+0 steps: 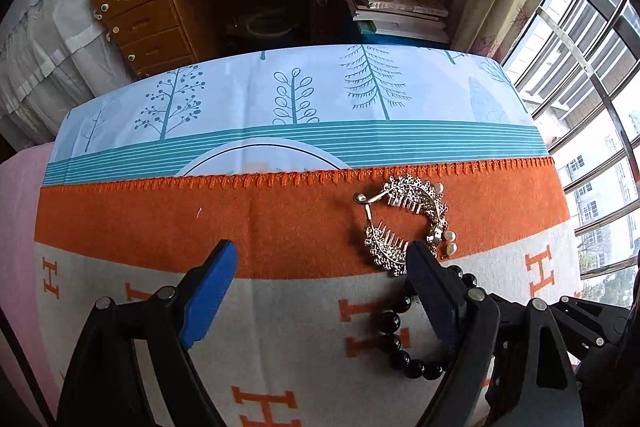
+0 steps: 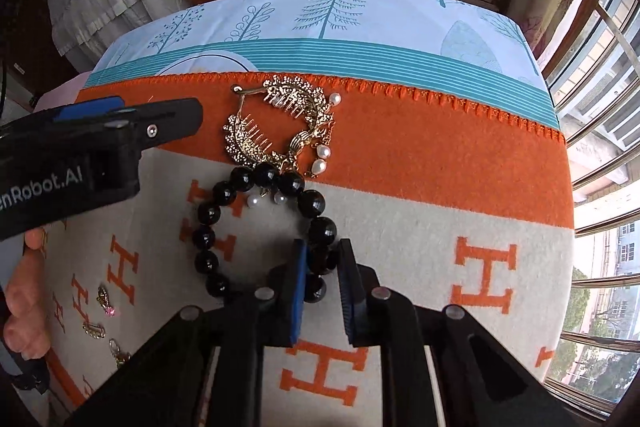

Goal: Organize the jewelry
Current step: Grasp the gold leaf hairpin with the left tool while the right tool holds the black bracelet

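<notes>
Orange "H" letters across the blanket (image 2: 400, 227) — "enRobot.AI", cut off, on the left gripper (image 2: 160, 119)

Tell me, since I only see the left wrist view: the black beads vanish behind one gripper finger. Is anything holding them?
Observer: Yes. The right gripper is shut on the black bead bracelet, with a pad on either side of one bead.
Operator: Is the gold hair comb the only other jewelry?
Observer: No. Three small charms lie on the blanket, close to the hand holding the left gripper.
Operator: Do comb and bracelet touch?
Observer: They seem to. The gold hair comb meets the bracelet's far beads, and two of its pearls lie inside the ring.
</notes>
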